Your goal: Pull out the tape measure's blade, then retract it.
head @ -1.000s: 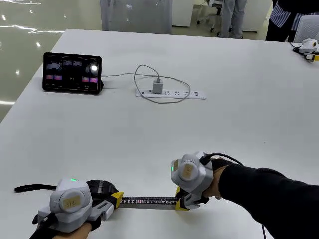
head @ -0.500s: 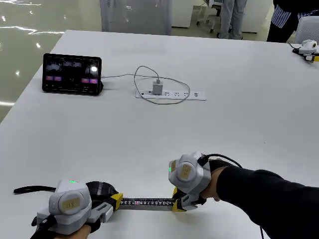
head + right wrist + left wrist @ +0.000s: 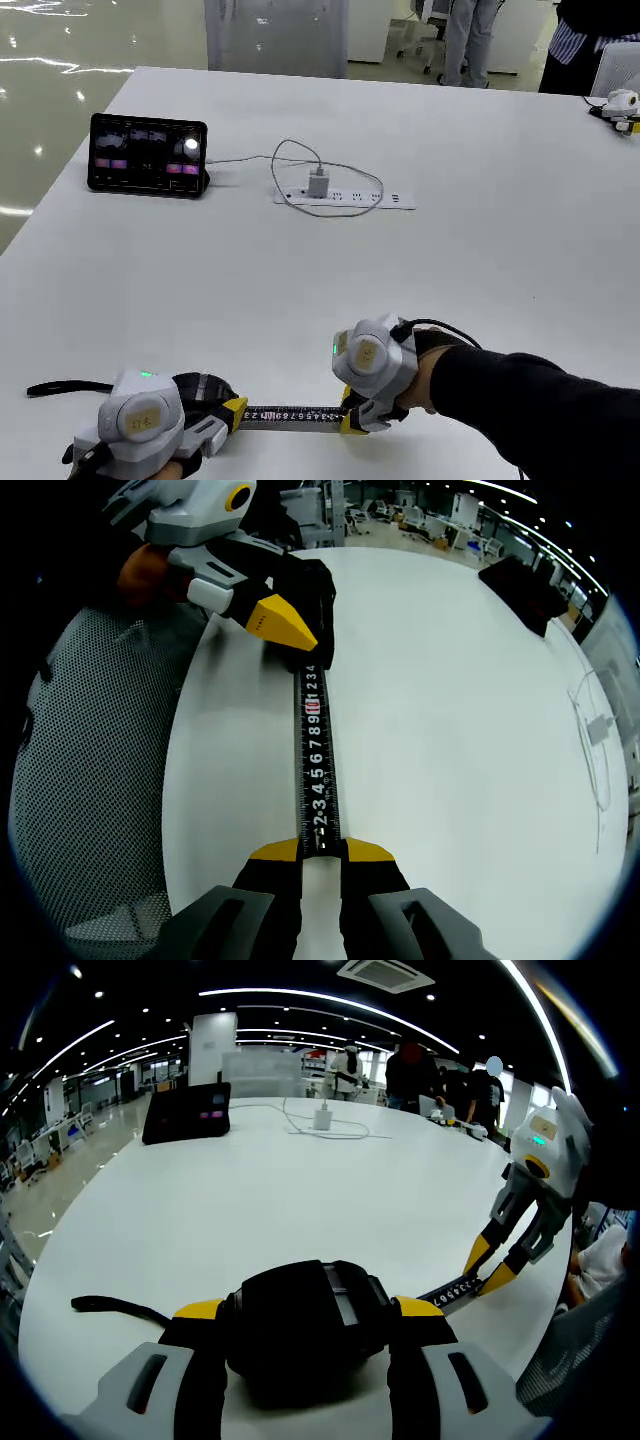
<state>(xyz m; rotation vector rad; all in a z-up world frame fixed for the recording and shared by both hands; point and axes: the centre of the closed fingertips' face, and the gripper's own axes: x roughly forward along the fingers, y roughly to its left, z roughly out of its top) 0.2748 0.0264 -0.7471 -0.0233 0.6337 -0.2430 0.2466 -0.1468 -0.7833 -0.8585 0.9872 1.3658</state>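
Right tool pinching blade, table edge near

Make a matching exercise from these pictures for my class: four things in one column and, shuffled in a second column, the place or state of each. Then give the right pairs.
Column one
1. tape measure case
2. blade
3. tablet
4. power strip

Column two
A. lies mid-table with a white charger plugged in
B. pulled out, its end pinched by the right hand-held gripper
C. clamped in the left hand-held gripper
D. at the far left of the table, screen lit

Pairs: 1-C, 2-B, 3-D, 4-A
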